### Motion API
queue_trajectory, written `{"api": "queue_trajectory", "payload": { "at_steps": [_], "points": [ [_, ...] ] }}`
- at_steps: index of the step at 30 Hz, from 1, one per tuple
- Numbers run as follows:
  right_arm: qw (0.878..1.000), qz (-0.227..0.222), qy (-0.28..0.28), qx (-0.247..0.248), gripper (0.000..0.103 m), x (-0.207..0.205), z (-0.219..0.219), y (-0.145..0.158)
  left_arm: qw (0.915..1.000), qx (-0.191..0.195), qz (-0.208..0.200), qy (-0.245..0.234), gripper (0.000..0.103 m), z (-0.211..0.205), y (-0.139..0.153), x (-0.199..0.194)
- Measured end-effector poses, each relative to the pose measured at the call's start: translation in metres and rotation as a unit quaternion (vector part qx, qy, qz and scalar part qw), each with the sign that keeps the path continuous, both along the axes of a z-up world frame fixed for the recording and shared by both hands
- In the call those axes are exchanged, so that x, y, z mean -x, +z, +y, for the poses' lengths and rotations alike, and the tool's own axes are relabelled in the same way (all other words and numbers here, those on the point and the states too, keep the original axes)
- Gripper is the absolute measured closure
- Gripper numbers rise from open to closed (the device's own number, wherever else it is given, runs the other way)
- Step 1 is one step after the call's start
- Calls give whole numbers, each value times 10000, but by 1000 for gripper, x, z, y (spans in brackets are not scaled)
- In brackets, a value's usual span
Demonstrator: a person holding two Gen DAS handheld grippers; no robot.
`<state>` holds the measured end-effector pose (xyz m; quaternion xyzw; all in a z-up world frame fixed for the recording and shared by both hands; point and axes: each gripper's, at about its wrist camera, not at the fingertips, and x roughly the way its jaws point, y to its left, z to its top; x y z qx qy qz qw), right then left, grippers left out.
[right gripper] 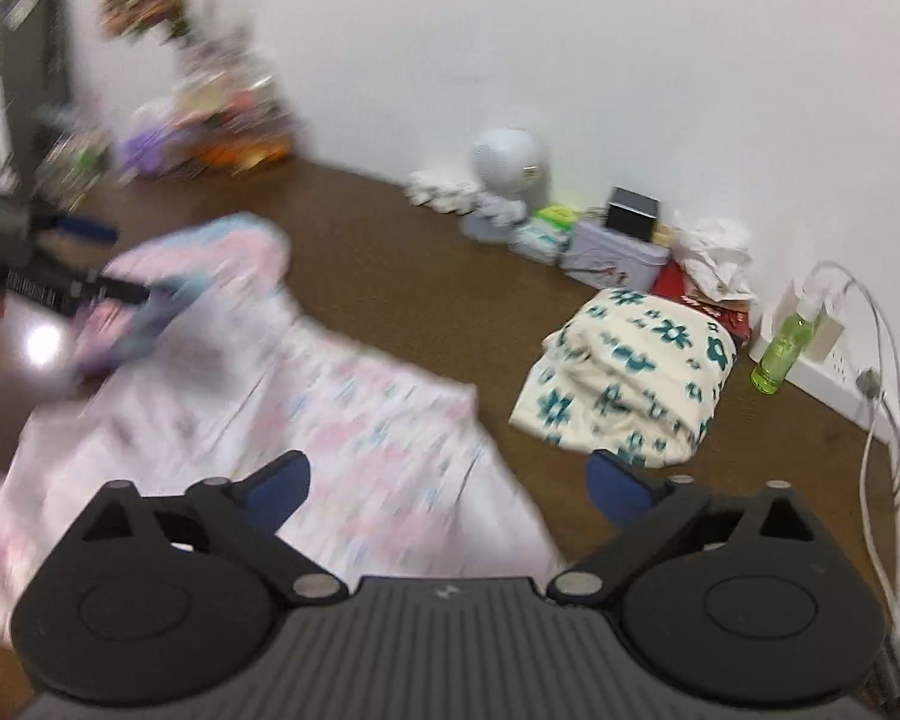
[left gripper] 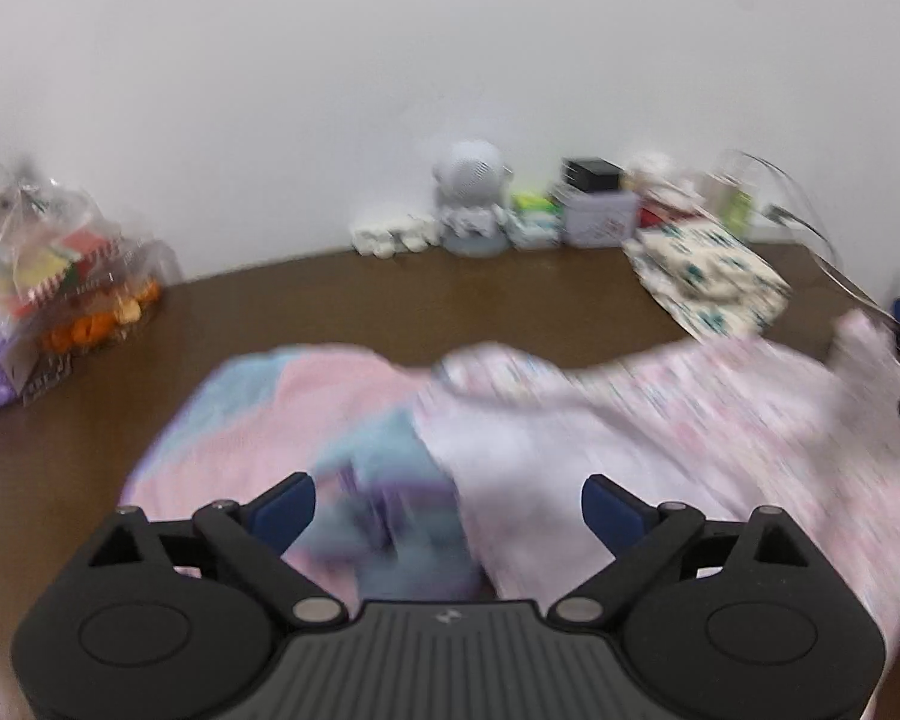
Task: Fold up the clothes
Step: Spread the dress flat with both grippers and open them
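A pale pink patterned garment [left gripper: 660,438] lies spread on the brown table [left gripper: 450,300], partly over a pink and light-blue garment [left gripper: 282,414]. My left gripper [left gripper: 448,510] is open just above where the two garments meet, empty. In the right wrist view the pink patterned garment [right gripper: 330,420] lies below my right gripper [right gripper: 448,489], which is open and empty over its right edge. The left gripper [right gripper: 60,276] shows at the far left over the pink and blue garment [right gripper: 210,252]. Both views are blurred.
A folded cream cloth with teal flowers [right gripper: 636,372] lies at the right. Along the wall stand a white round device [right gripper: 510,162], tins and boxes [right gripper: 618,246], a green bottle [right gripper: 780,348] and a power strip with cable [right gripper: 870,384]. Bagged items [left gripper: 48,276] sit at the left.
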<state>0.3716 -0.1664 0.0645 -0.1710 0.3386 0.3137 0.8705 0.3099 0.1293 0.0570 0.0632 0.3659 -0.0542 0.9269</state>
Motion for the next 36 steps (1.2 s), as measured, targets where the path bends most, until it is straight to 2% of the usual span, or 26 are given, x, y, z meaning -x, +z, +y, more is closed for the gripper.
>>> {"api": "queue_trajectory", "payload": {
  "at_steps": [4,8,10,13,16,18,20,21,22,26,28,29,30,31,32,34,36],
  "points": [
    [9993,214,218,195,1,46,-7,-21,9991,145,122,-385,7,-7,-13,55],
    [9986,446,211,181,1,73,-13,-45,9964,361,265,-726,7,-15,-26,105],
    [9984,513,216,139,1,77,-14,-49,9948,464,357,-828,7,-19,-28,117],
    [9982,533,225,175,1,75,-13,-53,9929,392,488,-1013,8,-29,-30,127],
    [9983,514,208,178,1,67,-10,-52,9909,277,528,-1205,12,-39,-32,133],
    [9983,527,217,142,6,61,-10,-54,9892,206,582,-1329,22,-44,-33,136],
    [9986,497,140,122,19,53,-8,-57,9873,125,673,-1436,30,-48,-35,138],
    [9983,565,105,53,23,48,-7,-58,9862,82,734,-1481,35,-49,-37,139],
    [9978,661,85,-17,28,43,-7,-60,9851,55,799,-1521,36,-50,-39,140],
    [9956,908,73,-200,30,32,-9,-65,9812,-35,1049,-1618,45,-51,-48,141],
    [9943,1019,107,-282,35,29,-9,-66,9805,-58,1163,-1580,49,-51,-53,140],
    [9938,1061,115,-306,43,28,-9,-67,9802,-69,1218,-1558,57,-51,-56,140],
    [9933,1099,113,-329,48,28,-9,-66,9806,-65,1253,-1506,70,-51,-57,139],
    [9928,1136,107,-352,63,29,-9,-66,9808,-41,1270,-1477,79,-50,-58,138],
    [9923,1173,101,-374,82,29,-9,-66,9811,-16,1286,-1447,97,-50,-58,137],
    [9913,1246,89,-419,100,29,-10,-65,9824,-39,1220,-1412,99,-51,-55,138],
    [9915,1204,121,-468,102,35,-13,-61,9842,-92,1083,-1399,100,-52,-47,143]
  ]
}}
